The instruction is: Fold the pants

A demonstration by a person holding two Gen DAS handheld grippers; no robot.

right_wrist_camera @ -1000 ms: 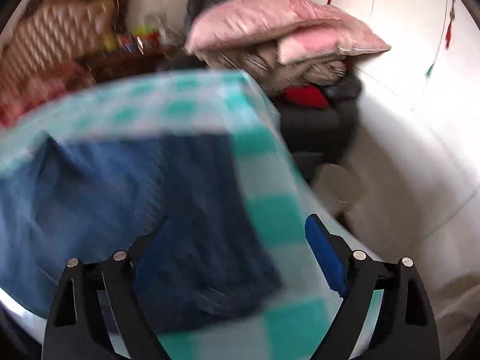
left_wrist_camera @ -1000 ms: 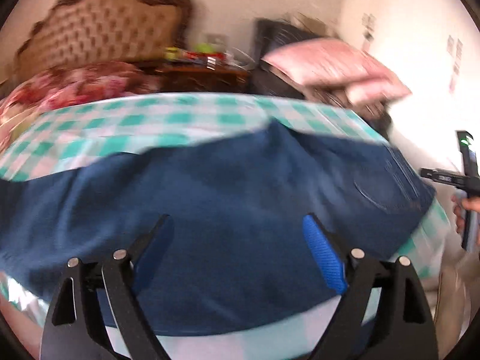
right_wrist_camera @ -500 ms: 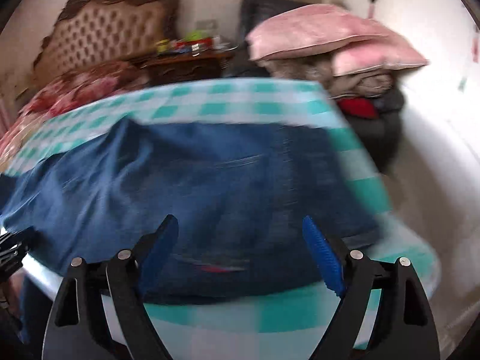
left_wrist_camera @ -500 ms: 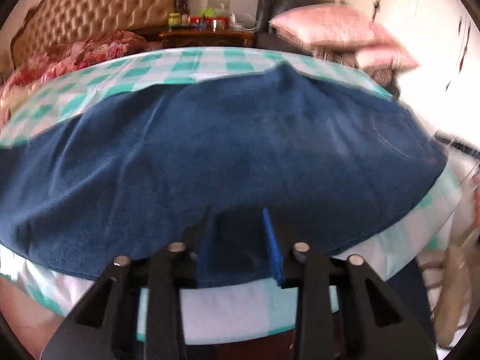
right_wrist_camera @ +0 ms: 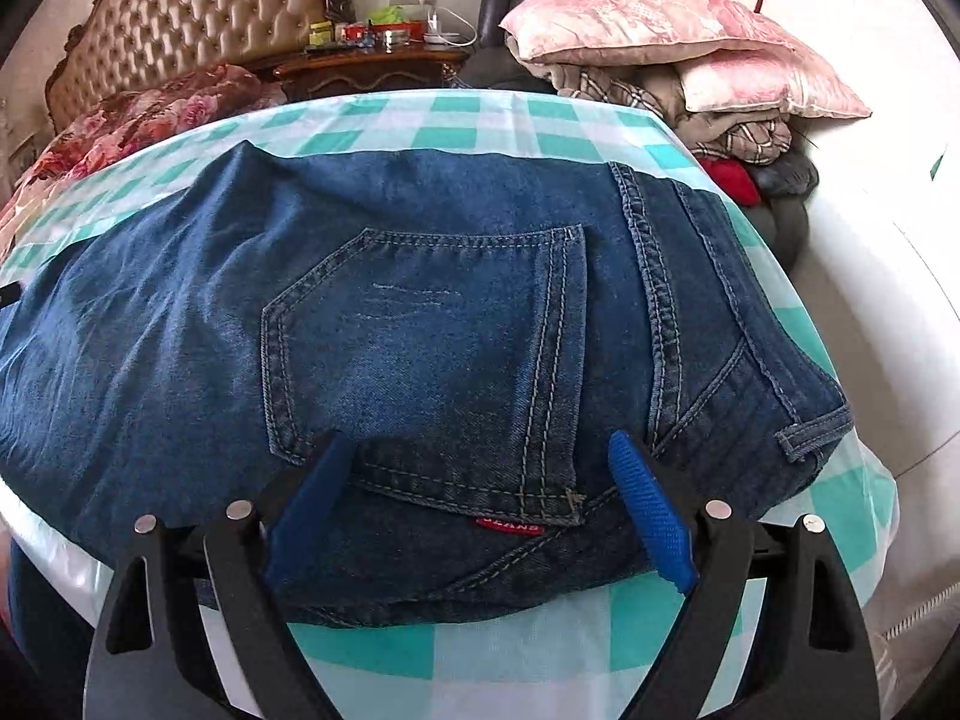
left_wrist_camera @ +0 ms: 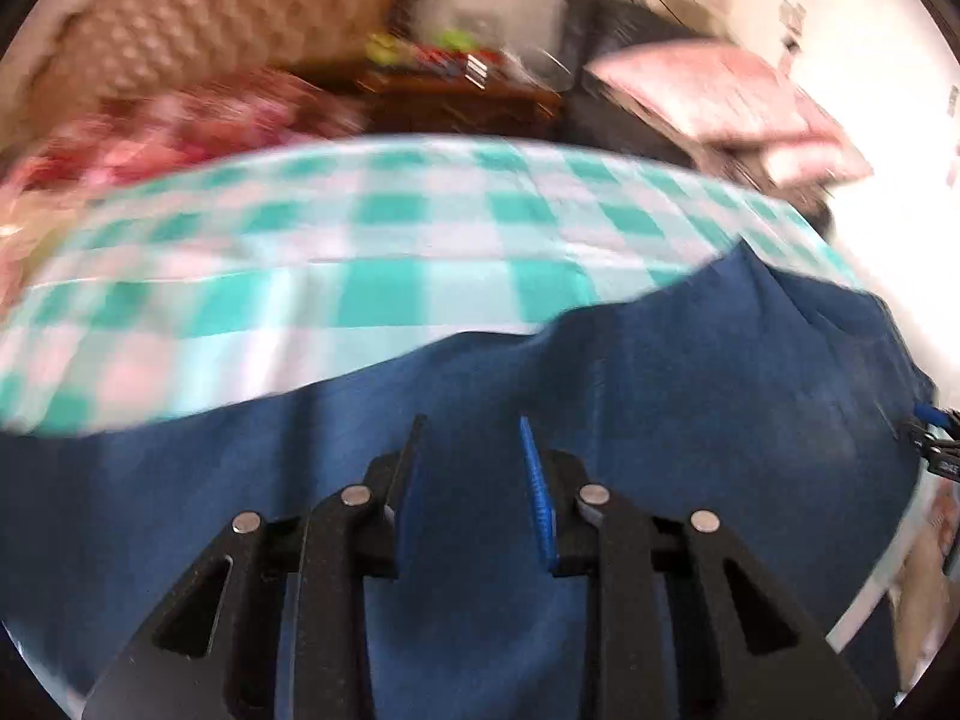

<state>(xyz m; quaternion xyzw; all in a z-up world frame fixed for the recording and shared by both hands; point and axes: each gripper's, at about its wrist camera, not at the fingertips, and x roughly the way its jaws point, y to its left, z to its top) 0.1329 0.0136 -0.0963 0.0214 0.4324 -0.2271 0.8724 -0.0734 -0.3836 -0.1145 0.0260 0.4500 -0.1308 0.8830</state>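
- On the tabletop's green-checked cloth lies one pair of jeans, back pocket up.
- One red tag below the pocket; its lettering is too small to read.
- Left claw is clenched on a fold of the jeans.
- Right claw is spread wide over the pocket, grasping nothing.

— How's the feed on your end?

— My left wrist view is smeared with motion blur — the headboard and checked cloth streak sideways, and only the left gripper stays sharp.

— And the right?

— Crisp; I can read the stitching on the jeans. Daylight floods in from the right, blowing the wall out to white. Both views bow at the edges, with black corners.
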